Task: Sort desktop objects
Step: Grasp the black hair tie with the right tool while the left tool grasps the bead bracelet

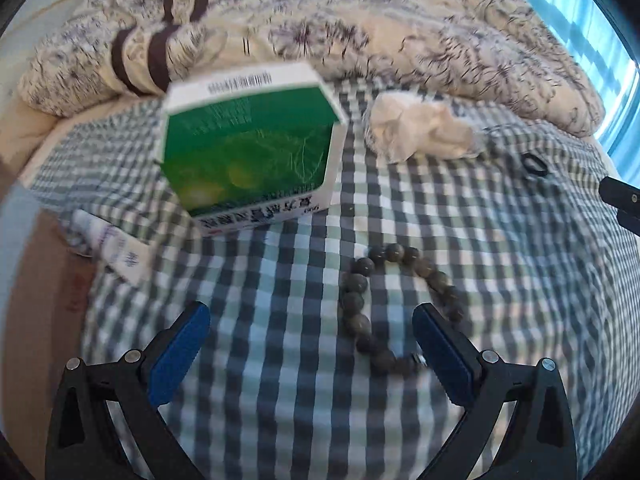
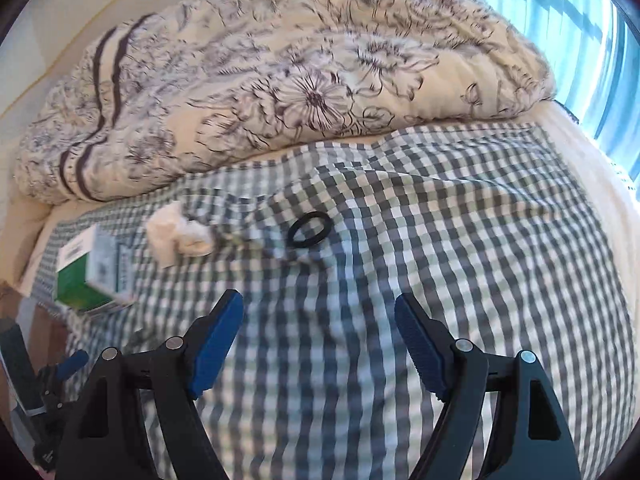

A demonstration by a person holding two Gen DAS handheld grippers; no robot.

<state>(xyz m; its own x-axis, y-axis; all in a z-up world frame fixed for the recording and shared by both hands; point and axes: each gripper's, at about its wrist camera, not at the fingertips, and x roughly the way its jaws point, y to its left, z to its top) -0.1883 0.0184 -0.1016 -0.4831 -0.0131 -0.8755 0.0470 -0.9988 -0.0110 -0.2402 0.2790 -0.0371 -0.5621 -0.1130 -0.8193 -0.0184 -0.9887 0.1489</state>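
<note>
A green and white medicine box (image 1: 252,148) stands tilted on the checked cloth (image 1: 280,400), ahead of my open left gripper (image 1: 312,320). A dark bead bracelet (image 1: 360,300) lies just inside the right finger of that gripper. A crumpled white tissue (image 1: 416,128) and a black ring (image 1: 534,165) lie farther right. My right gripper (image 2: 318,312) is open over bare checked cloth (image 2: 440,240), with the black ring (image 2: 309,229) ahead of it. The tissue (image 2: 176,232) and the box (image 2: 86,276) sit to its left. The left gripper (image 2: 70,364) shows at the lower left edge.
A flowered duvet (image 2: 300,80) is heaped along the back of the bed. A white printed tube or packet (image 1: 116,252) lies at the cloth's left edge, by a brown surface (image 1: 40,320). A bright window (image 2: 580,20) is at the right. The right gripper's tip (image 1: 620,200) shows at the left wrist view's right edge.
</note>
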